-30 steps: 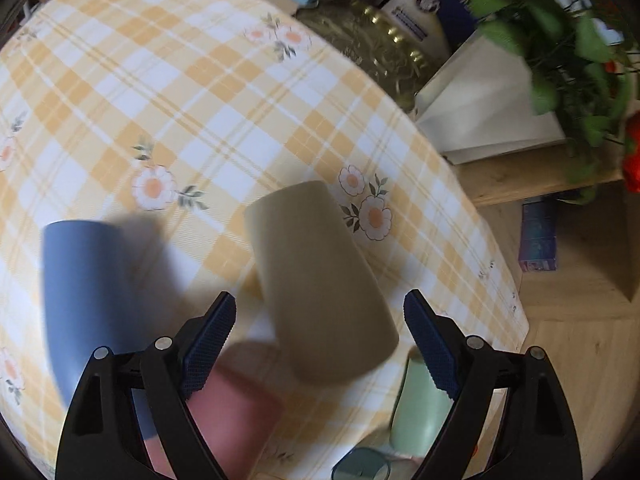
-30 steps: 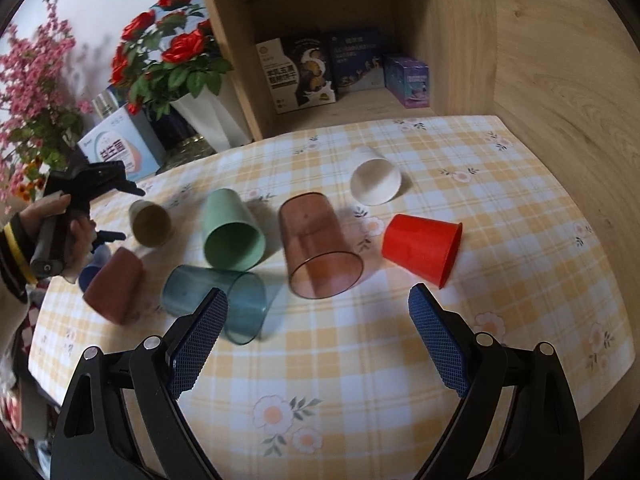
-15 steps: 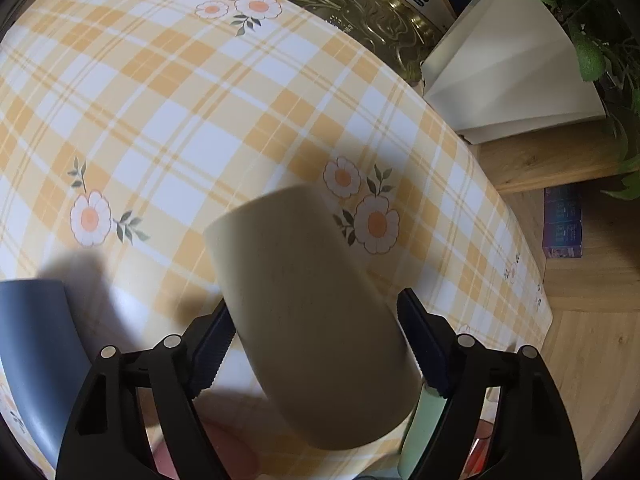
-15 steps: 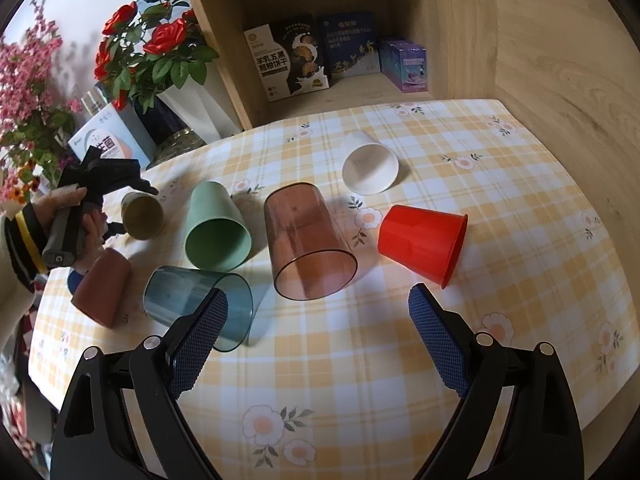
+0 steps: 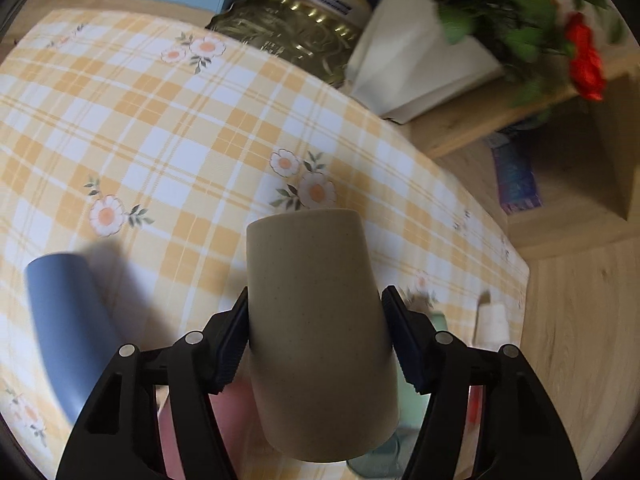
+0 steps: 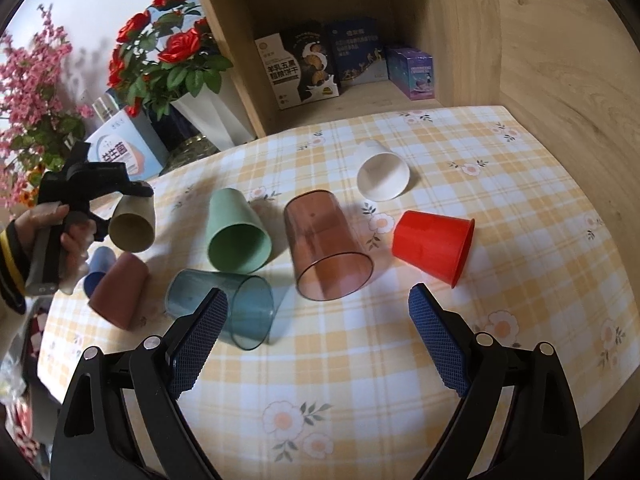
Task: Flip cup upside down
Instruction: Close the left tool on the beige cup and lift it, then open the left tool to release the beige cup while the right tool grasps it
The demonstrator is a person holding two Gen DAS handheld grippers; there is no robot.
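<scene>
Now the left hand-held gripper [image 5: 316,334] clamps the beige cup [image 5: 320,332] mid-wall between its pads, lifted off the surface; it looks light, rigid and smooth, while the right hand-held gripper [image 6: 316,344] hangs open.

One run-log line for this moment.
left claw: shut on beige cup, lifted | right claw: open, idle above tablecloth | flip: not done
</scene>
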